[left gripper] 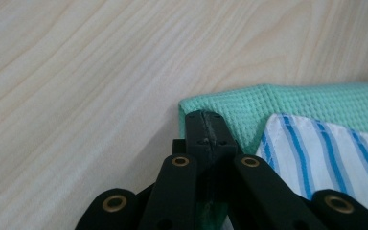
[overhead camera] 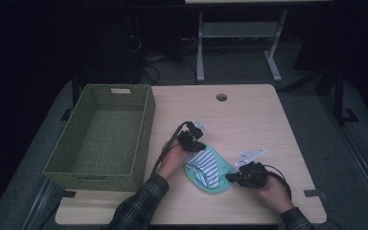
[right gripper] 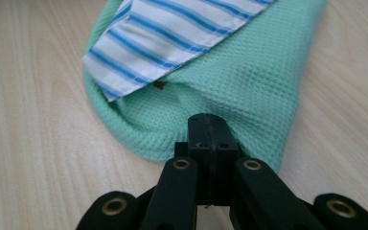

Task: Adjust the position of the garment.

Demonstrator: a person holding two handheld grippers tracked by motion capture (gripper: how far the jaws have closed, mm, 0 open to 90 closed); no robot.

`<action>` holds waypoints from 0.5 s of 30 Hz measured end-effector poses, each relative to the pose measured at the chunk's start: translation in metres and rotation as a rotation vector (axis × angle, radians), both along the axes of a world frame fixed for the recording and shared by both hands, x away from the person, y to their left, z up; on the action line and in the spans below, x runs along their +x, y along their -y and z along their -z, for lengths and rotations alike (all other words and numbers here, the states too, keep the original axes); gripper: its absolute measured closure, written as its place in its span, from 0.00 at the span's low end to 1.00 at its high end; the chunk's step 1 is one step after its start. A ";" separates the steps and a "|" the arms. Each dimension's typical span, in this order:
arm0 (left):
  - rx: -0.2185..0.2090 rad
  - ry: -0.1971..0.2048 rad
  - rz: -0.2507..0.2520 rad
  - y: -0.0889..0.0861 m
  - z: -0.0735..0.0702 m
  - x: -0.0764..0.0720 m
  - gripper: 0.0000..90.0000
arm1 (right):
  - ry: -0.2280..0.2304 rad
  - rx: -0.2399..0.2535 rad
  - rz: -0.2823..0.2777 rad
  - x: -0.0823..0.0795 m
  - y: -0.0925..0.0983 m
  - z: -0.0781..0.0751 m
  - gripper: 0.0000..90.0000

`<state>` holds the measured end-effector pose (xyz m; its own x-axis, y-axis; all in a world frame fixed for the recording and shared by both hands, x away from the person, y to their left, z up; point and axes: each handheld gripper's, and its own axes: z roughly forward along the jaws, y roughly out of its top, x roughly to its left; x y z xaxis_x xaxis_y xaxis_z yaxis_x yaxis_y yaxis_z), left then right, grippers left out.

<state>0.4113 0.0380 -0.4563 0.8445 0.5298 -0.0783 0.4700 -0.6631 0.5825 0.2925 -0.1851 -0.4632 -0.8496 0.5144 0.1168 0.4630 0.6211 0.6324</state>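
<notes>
Cloth (overhead camera: 210, 168) — mint waffle weave with a blue-striped lining — lies on the table (overhead camera: 249, 120) between 2 grippers. The left gripper (left gripper: 206, 128) is clamped on its corner, the right gripper (right gripper: 210, 132) pinched on the opposite edge, probably to lift it flat toward the empty green basket (overhead camera: 146, 120) just beside.

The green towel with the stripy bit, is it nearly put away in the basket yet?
Not yet. Done so far: the green towel lies folded over on the table, its stripy side peeking out. In hand: the left tongs and right tongs are each shut on an edge of it. Left: the basket beside it holds nothing, so if the towel goes there, that move is still to come.
</notes>
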 end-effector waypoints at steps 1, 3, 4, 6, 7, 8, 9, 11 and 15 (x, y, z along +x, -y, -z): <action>0.004 0.002 0.002 0.000 0.000 0.001 1.00 | 0.000 0.003 -0.006 -0.001 -0.001 0.000 1.00; 0.008 0.004 0.007 0.001 0.000 0.002 1.00 | 0.009 0.000 -0.014 -0.002 -0.003 0.000 1.00; 0.007 0.005 0.007 0.001 -0.001 0.002 0.99 | 0.010 0.001 -0.015 -0.002 -0.004 0.000 1.00; -0.005 0.007 -0.001 -0.001 -0.004 0.000 0.98 | 0.026 0.011 -0.015 -0.002 -0.002 -0.002 1.00; -0.009 0.006 -0.002 -0.003 -0.006 0.000 0.96 | 0.026 0.022 -0.006 -0.002 -0.001 -0.004 1.00; -0.017 0.007 -0.007 -0.005 -0.009 -0.001 0.94 | 0.035 0.035 0.000 -0.002 0.001 -0.006 1.00; -0.018 0.013 -0.009 -0.007 -0.012 -0.002 0.92 | 0.046 0.047 0.009 -0.001 0.004 -0.009 1.00; -0.032 0.026 -0.019 -0.011 -0.017 -0.003 0.87 | 0.068 0.065 0.023 0.001 0.008 -0.013 1.00; -0.057 0.011 -0.031 -0.021 -0.028 -0.008 0.75 | 0.089 0.075 0.059 0.008 0.015 -0.016 0.94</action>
<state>0.4030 0.0585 -0.4286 0.8290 0.5502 -0.1001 0.4829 -0.6140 0.6243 0.3002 -0.2000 -0.4471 -0.8268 0.5563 0.0827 0.4374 0.5435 0.7164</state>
